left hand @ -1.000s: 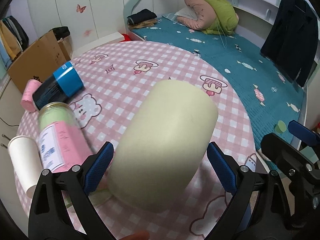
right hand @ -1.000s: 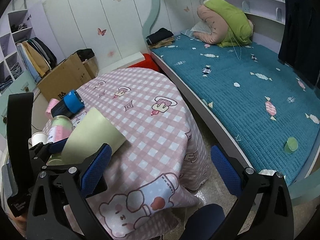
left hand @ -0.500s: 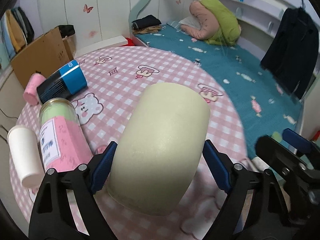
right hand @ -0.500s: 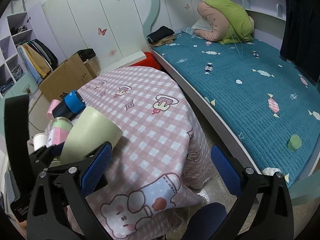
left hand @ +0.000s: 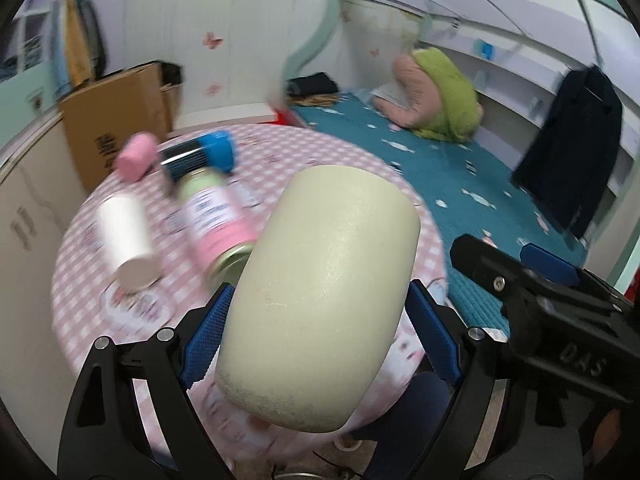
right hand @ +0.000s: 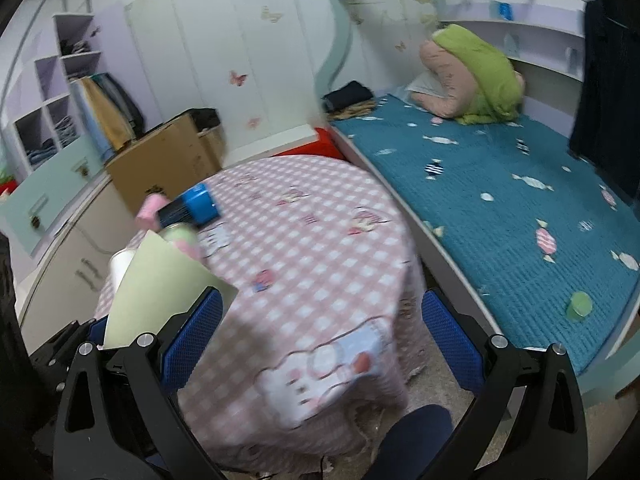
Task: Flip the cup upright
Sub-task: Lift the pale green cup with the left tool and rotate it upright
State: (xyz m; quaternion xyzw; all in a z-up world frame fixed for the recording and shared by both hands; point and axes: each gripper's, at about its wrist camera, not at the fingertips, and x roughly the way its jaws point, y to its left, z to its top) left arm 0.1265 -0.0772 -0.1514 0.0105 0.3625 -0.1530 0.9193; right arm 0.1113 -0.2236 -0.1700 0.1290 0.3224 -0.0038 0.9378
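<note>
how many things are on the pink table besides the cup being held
4, all at the table's left side: white cup, pink-labelled jar beside it, blue-capped bottle and pink roll behind. The held cup may hide more.

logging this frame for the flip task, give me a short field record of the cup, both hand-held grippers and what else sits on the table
cup: pale green cup, lifted off the table, closed base pointing away from the left wrist camera
left hand-held gripper: blue pads pressed on both sides of the cup
right hand-held gripper: open, nothing between its pads
table: round, pink checked cloth
other items: pink-labelled jar, white cup, blue-capped black item, pink roll
image quality: left view motion-blurred
</note>
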